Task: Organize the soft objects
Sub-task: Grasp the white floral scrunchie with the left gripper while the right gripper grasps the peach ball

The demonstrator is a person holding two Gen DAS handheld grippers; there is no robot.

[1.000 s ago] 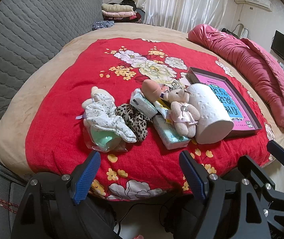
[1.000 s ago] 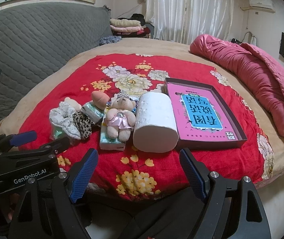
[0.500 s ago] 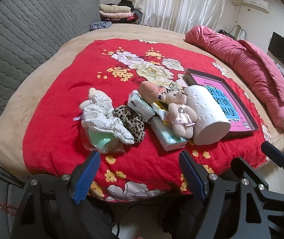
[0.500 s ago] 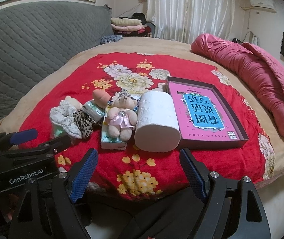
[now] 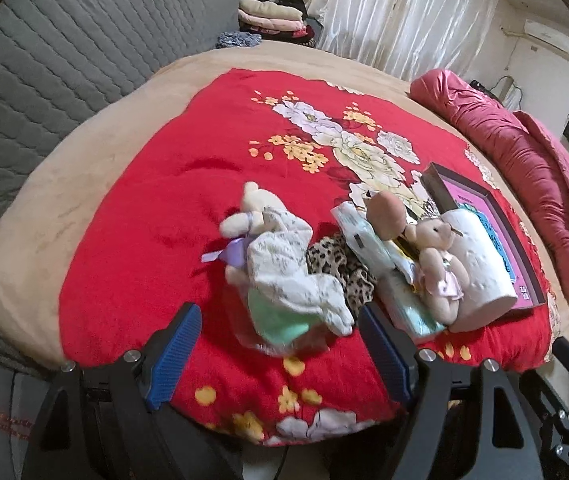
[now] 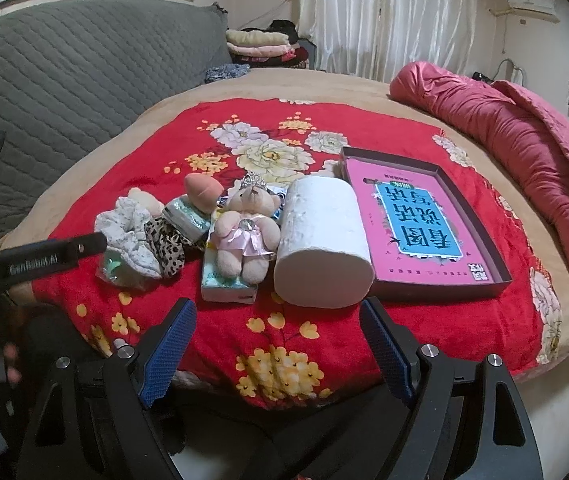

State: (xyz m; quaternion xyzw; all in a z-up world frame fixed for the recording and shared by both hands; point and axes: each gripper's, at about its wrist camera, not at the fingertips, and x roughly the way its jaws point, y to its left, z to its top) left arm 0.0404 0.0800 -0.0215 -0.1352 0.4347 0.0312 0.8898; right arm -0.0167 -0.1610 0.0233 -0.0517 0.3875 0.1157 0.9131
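Observation:
A cluster of soft things lies on the red floral blanket (image 5: 172,208): a white patterned cloth (image 5: 288,276) over a cream plush toy, a leopard scrunchie (image 5: 344,268), tissue packs (image 6: 224,280), a peach sponge (image 6: 202,188), a small teddy bear in a pink dress (image 6: 244,232) and a white paper roll (image 6: 320,240). My left gripper (image 5: 280,356) stands open just in front of the white cloth, with nothing between its fingers. My right gripper (image 6: 276,344) is open too, short of the paper roll. A shallow pink box (image 6: 424,220) lies to the right of the roll.
A grey quilted sofa back (image 6: 64,76) rises at the left. A rolled pink quilt (image 6: 524,148) lies along the right side of the bed. Folded clothes (image 6: 260,44) are stacked at the far end by white curtains. The left gripper's body (image 6: 36,260) shows at the right view's left edge.
My left gripper has moved forward and closer to the white cloth and plush toy. My right gripper has edged a little nearer the paper roll. Both stay open.

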